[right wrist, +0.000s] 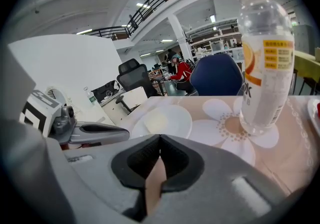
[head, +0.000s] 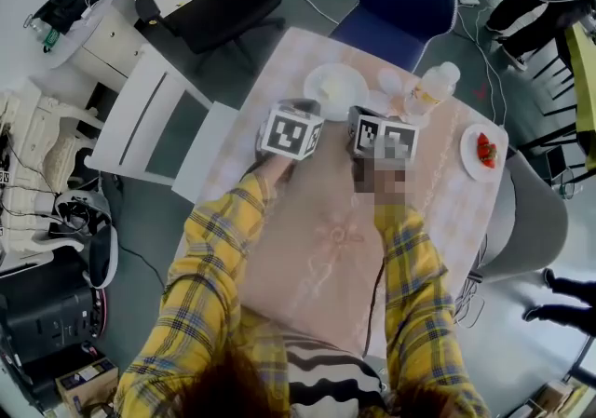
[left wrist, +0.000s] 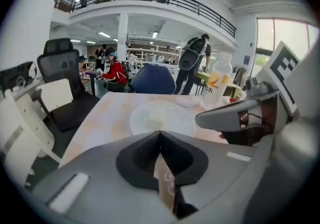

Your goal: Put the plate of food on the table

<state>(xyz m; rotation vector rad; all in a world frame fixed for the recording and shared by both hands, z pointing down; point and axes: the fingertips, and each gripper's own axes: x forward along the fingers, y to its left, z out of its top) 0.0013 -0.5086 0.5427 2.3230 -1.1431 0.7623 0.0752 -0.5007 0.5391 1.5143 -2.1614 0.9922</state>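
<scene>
We show the rectangular table under its pale pink flower-patterned cloth [head: 326, 211], with both tools held low over its far half. The left gripper [left wrist: 160, 135] has its dark padded jaws closed tip to tip with nothing between them; only cloth shows through the gap behind. The right gripper [right wrist: 159, 139] is likewise closed and empty, and the two sit side by side, near each other. The round white plate [head: 335, 90] already rests flat on the cloth just beyond the jaw tips. It lies dead ahead of the left gripper and ahead and slightly to the left of the right one. Being round, it offers no long axis, so we judge that any grasp must open the jaws and take the near rim, and that the left gripper is marginally the nearer. The clear plastic bottle with an orange label [right wrist: 262, 53] stands upright to the plate's right. A smaller white plate with red pieces [head: 484, 151] sits at the table's right edge. A pale patch of food [right wrist: 155, 120] lies on the round plate.
</scene>
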